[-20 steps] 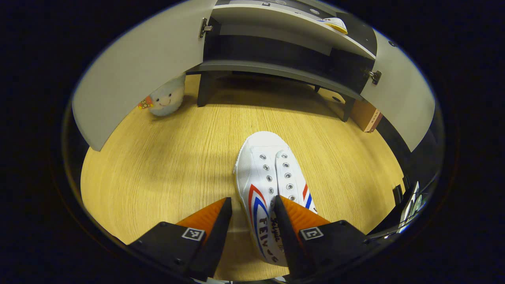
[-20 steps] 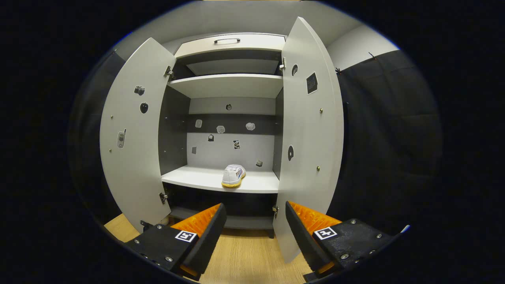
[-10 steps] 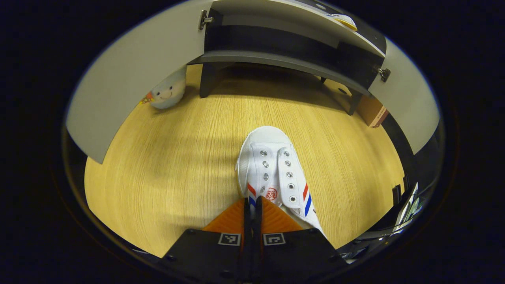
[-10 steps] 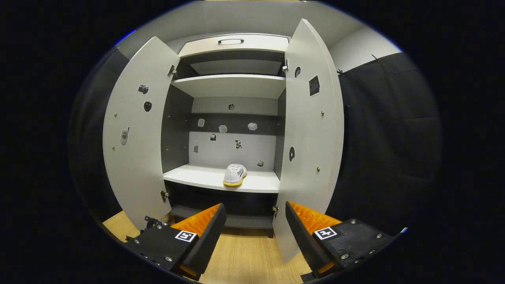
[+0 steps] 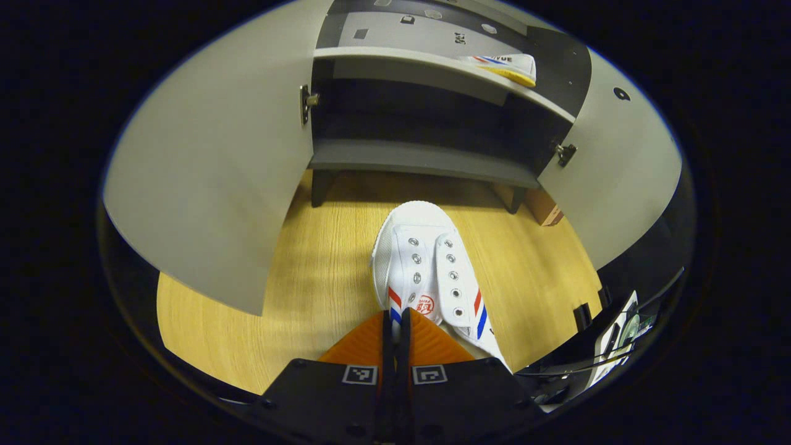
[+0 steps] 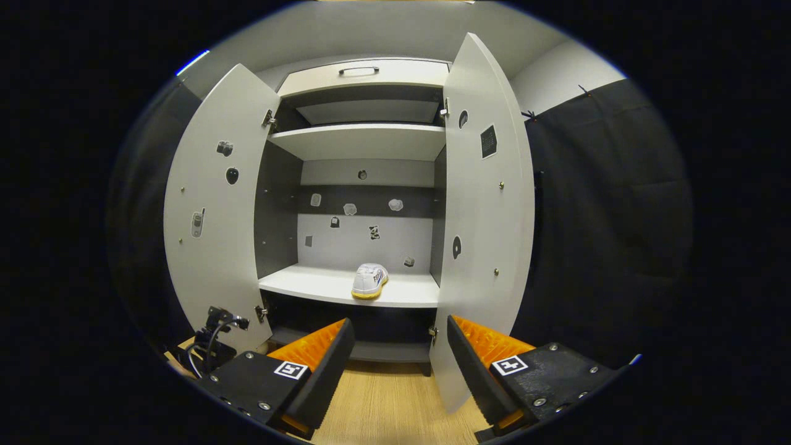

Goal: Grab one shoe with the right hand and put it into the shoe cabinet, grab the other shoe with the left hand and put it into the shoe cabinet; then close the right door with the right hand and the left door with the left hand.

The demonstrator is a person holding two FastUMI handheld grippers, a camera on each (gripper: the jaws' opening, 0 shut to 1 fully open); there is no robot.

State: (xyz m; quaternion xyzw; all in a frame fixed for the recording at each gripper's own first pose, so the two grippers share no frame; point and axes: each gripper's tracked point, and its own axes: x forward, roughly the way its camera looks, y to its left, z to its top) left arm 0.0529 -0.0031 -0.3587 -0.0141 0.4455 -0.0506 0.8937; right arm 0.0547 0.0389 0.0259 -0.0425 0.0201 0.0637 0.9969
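In the left gripper view my left gripper (image 5: 395, 321) is shut on the side wall of a white canvas shoe (image 5: 426, 272) with red and blue stripes, which hangs above the wooden floor (image 5: 309, 272), toe toward the cabinet. The shoe cabinet (image 5: 426, 154) stands ahead with both doors open. A second white shoe (image 5: 503, 67) with a yellow sole lies on its middle shelf, also seen as the shoe (image 6: 369, 281) in the right gripper view. My right gripper (image 6: 395, 358) is open and holds nothing, facing the cabinet from farther back.
The left door (image 6: 213, 222) and right door (image 6: 485, 222) swing out wide toward me. A brown box (image 5: 545, 207) sits on the floor beside the cabinet's right leg. Black cloth wall (image 6: 605, 216) lies to the right. The other gripper's cabled body (image 6: 213, 334) shows low left.
My left gripper shut on the shoe's side, lifted it off the floor and tilted up toward the cabinet. The right gripper barely moved.
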